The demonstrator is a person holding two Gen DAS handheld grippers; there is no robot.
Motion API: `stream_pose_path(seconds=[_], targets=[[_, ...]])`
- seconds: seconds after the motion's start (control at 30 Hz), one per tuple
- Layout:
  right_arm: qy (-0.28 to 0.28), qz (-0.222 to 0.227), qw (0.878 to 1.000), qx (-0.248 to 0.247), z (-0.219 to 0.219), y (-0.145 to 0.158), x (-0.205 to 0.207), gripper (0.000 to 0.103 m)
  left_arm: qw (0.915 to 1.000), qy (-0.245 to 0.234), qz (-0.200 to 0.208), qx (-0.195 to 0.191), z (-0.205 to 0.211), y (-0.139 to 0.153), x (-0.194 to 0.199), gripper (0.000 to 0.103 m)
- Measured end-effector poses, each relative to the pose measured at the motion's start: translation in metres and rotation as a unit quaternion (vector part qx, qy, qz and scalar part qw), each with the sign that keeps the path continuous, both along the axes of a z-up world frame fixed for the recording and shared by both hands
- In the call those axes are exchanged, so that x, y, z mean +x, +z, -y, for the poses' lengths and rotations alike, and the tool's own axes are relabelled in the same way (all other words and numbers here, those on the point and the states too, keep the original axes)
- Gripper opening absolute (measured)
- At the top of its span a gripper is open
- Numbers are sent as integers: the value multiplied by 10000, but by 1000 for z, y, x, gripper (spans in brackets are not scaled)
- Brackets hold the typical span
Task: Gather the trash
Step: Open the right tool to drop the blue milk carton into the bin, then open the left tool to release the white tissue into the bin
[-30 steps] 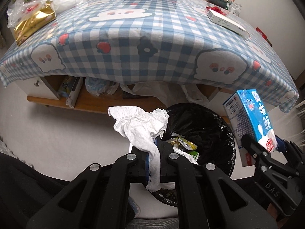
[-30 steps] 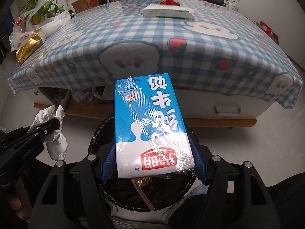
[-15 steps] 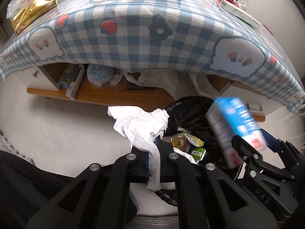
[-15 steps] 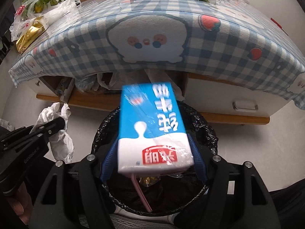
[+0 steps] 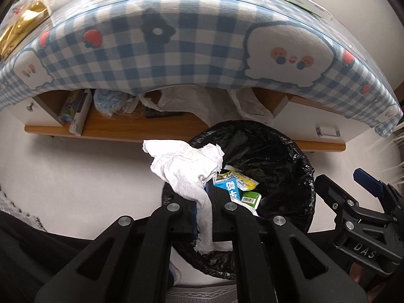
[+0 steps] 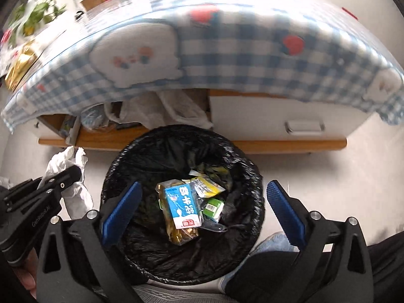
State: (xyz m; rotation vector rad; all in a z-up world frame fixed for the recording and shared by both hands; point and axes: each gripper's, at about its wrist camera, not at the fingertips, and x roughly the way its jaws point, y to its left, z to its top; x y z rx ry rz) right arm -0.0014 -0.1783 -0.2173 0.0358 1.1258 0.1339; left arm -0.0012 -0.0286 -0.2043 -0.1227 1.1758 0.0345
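1. Left gripper (image 5: 204, 202): clenched on a crumpled white tissue (image 5: 186, 166), its tail hanging between the fingers. Held just over the left rim of the bin, apparently lined up for a drop; not yet let go.
2. Black-lined trash bin (image 6: 126, 156): on the floor in front of the low table with the blue checked tablecloth (image 5: 202, 58), directly under both grippers, so that released items fall inside.
3. Blue-and-white milk carton (image 6: 183, 207): lying flat inside the bin on a gold wrapper (image 6: 181, 234), beside a green carton (image 6: 213, 205) and a yellow packet (image 6: 207, 185). Clear of all pads; judged disposed of.
4. Right gripper (image 6: 202, 209): jaws opening, blue pads spread wide above the bin mouth, nothing between them. Positioned as for a drop straight down.
5. Outstanding: tissue only, judged one release from completion.
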Motion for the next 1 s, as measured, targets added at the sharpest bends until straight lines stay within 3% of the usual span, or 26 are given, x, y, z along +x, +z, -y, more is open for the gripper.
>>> stream_pose_path(seconds=[0.5, 0.73, 1.0], targets=[[-540, 155, 9984, -118, 50, 21, -3, 95, 9991, -425, 11, -85, 45, 0, 13, 6], [-598, 183, 9980, -77, 53, 22, -2, 95, 9982, -591, 37, -61, 55, 1, 14, 7], [-519, 240, 9983, -138, 47, 24, -3, 95, 9987, -503, 68, -104, 47, 5, 12, 33]])
